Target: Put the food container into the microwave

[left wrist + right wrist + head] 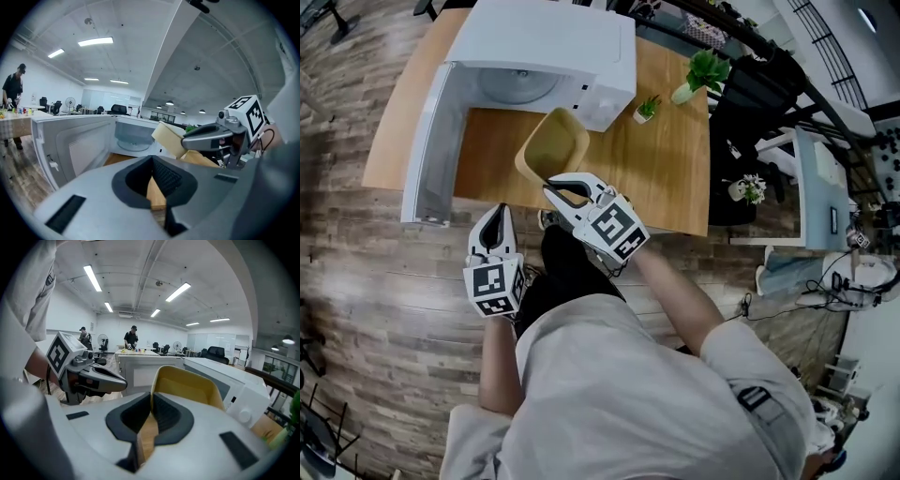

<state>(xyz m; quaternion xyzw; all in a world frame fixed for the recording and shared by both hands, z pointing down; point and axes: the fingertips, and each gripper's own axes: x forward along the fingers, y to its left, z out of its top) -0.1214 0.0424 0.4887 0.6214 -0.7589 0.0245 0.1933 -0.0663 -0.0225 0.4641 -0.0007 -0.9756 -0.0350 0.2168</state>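
Observation:
The tan food container (551, 150) hangs tilted over the wooden table (666, 178), just in front of the white microwave (553, 42). The microwave's door (427, 141) swings open to the left, and the glass turntable (517, 84) shows inside. My right gripper (555, 187) is shut on the container's near rim. In the right gripper view the yellow wall (187, 387) rises from between the pads (161, 411). My left gripper (497, 212) hovers off the table's near edge, shut and empty. Its view shows the container (171, 138) and the right gripper (206, 136) at the right.
Two small potted plants (648, 108) (703, 73) stand on the table right of the microwave. The open door (75, 140) walls off the left side. A desk with gear (825, 197) lies to the right. People stand far off (132, 338).

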